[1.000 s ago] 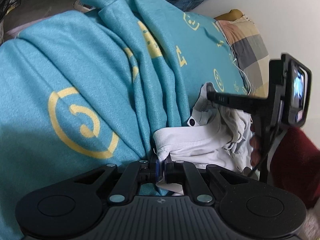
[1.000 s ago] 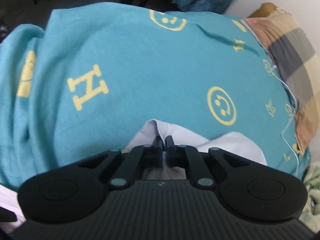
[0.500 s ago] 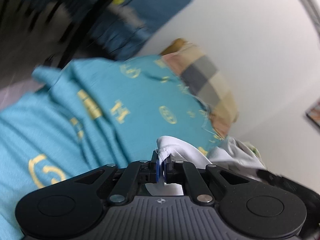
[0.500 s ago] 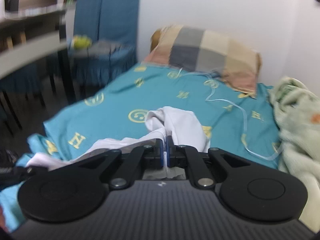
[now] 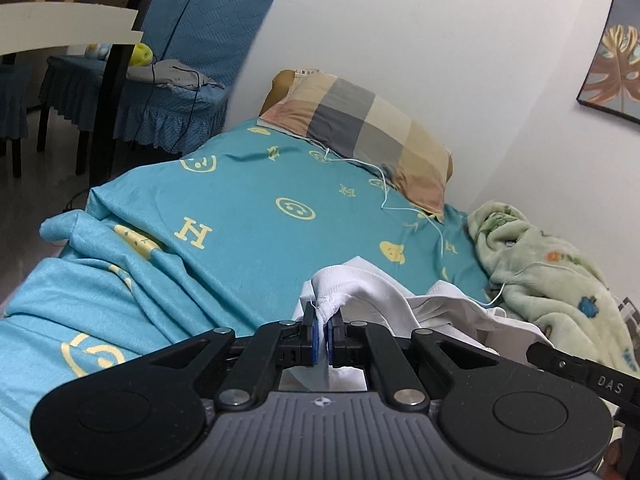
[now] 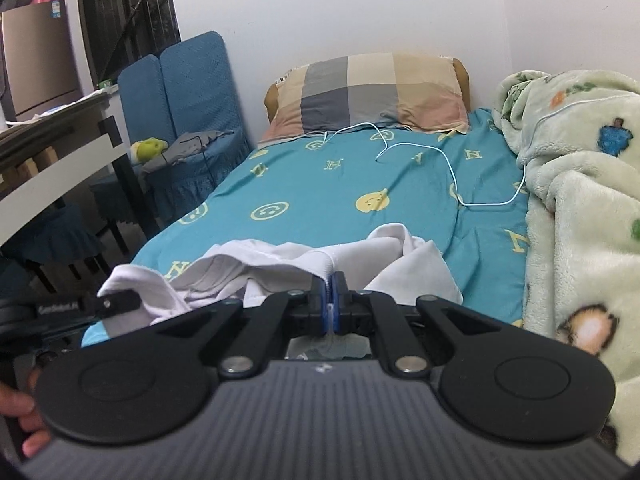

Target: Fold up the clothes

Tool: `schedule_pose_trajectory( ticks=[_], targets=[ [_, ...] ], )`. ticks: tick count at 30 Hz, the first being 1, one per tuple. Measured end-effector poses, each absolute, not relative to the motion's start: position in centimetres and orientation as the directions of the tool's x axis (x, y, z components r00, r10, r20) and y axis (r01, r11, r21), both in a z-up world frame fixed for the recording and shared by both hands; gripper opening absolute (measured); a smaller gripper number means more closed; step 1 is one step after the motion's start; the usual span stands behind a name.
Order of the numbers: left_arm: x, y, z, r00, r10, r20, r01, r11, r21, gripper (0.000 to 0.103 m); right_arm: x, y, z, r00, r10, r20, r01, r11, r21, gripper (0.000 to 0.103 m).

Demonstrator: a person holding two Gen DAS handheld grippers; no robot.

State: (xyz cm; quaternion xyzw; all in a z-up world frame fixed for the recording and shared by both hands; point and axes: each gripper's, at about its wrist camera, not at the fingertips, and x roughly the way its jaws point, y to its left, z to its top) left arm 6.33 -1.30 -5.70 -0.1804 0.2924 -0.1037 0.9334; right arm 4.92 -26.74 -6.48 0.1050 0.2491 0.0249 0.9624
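Observation:
A white garment (image 5: 384, 300) hangs bunched between both grippers above the near end of a bed with a teal sheet (image 5: 260, 208). My left gripper (image 5: 323, 320) is shut on a hemmed edge of it. My right gripper (image 6: 330, 292) is shut on another edge of the same white garment (image 6: 280, 264), which sags to the left toward the other gripper's arm (image 6: 80, 304). Most of the cloth under the grippers is hidden.
A checked pillow (image 6: 368, 92) lies at the head of the bed with a white cable (image 6: 448, 168) across the sheet. A green fleece blanket (image 6: 580, 200) is piled on the right. Blue-covered chairs (image 6: 188, 92) and a table (image 6: 52, 152) stand on the left.
Both grippers rose from close over the sheet and lifted the white garment off the bed. The views now look along the bed toward the pillow and wall.

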Motion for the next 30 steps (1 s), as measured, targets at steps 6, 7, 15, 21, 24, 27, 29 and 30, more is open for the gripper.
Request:
schedule_pose_trajectory(
  ticks=[6, 7, 15, 21, 24, 27, 29, 30],
  targets=[
    [6.1, -0.5, -4.6, 0.823, -0.305, -0.48, 0.099, 0.907, -0.409, 0.004, 4.5, -28.5, -6.7, 0.885, 0.096, -0.455, 0.037, 0.961, 0.274, 0.006],
    [6.1, -0.3, -4.2, 0.825, -0.317, -0.468, 0.11, 0.902, -0.417, 0.004, 4.4, -28.9, -6.4, 0.891, 0.096, -0.444, 0.04, 0.957, 0.288, 0.006],
    [4.3, 0.6, 3.0, 0.857, -0.359, -0.369, 0.188, 0.886, -0.424, 0.004, 2.2, -29.5, -1.8, 0.939, 0.118, -0.322, -0.002, 0.941, 0.339, 0.006],
    [3.7, 2.6, 10.0, 0.876, -0.359, -0.323, 0.19, 0.871, -0.454, 0.003, -0.3, -29.5, 4.8, 0.977, 0.096, -0.193, -0.03, 0.946, 0.322, 0.006],
    [2.7, 3.1, 14.4, 0.888, -0.363, -0.281, 0.215, 0.87, -0.444, 0.003, -1.5, -29.6, 8.7, 0.988, 0.08, -0.132, -0.036, 0.951, 0.307, 0.006],
    [1.2, 3.2, 19.0, 0.9, -0.369, -0.233, 0.252, 0.875, -0.413, 0.003, -3.0, -29.7, 12.3, 0.995, 0.066, -0.076, -0.041, 0.956, 0.292, 0.006],
    [0.2, 3.3, 22.0, 0.906, -0.37, -0.204, 0.271, 0.88, -0.39, 0.003, -4.0, -30.2, 14.6, 0.998, 0.054, -0.044, -0.039, 0.955, 0.296, 0.006],
    [-0.4, 3.4, 23.5, 0.91, -0.369, -0.19, 0.279, 0.883, -0.377, 0.003, -4.6, -30.5, 15.8, 0.998, 0.049, -0.027, -0.039, 0.954, 0.298, 0.006]
  ],
)
